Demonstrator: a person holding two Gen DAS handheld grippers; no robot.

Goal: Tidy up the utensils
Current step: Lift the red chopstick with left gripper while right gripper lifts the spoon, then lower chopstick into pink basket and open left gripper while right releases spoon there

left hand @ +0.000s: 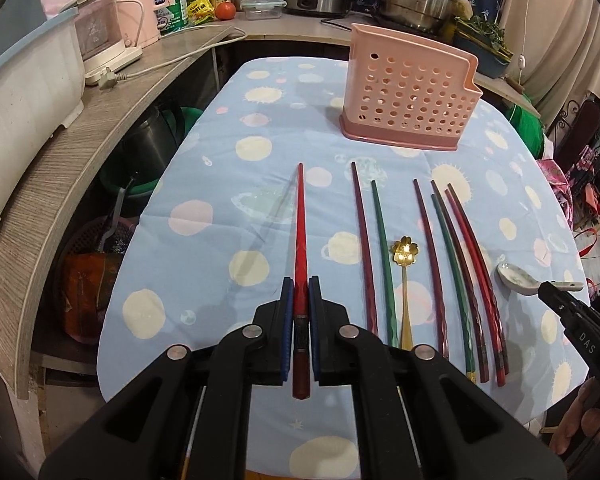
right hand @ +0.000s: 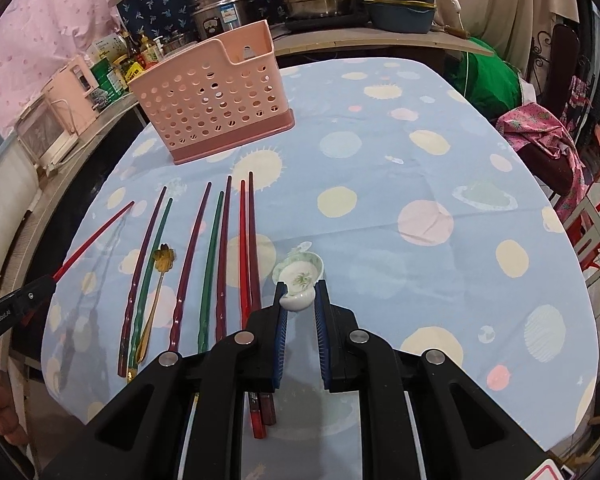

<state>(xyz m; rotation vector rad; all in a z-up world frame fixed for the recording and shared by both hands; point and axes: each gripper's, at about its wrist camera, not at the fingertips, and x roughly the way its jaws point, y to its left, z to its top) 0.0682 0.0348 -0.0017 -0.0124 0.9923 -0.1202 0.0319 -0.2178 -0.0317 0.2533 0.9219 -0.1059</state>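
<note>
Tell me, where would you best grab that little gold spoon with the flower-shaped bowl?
Grip the gold flower-bowl spoon by its slim handle, coming from above, probably with the jaws across it. It lies flat on the blue tablecloth, close between a green chopstick and a maroon chopstick, so side access looks tight.

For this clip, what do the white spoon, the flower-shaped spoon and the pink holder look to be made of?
White spoon: likely glazed ceramic, going by its glossy white surface and painted green floral motif.
Flower-shaped spoon: probably metal with a gold finish, since the bowl is shiny and reflective.
Pink holder: looks like matte moulded plastic, with a uniform colour, punched round holes and a darker pink base.
</note>
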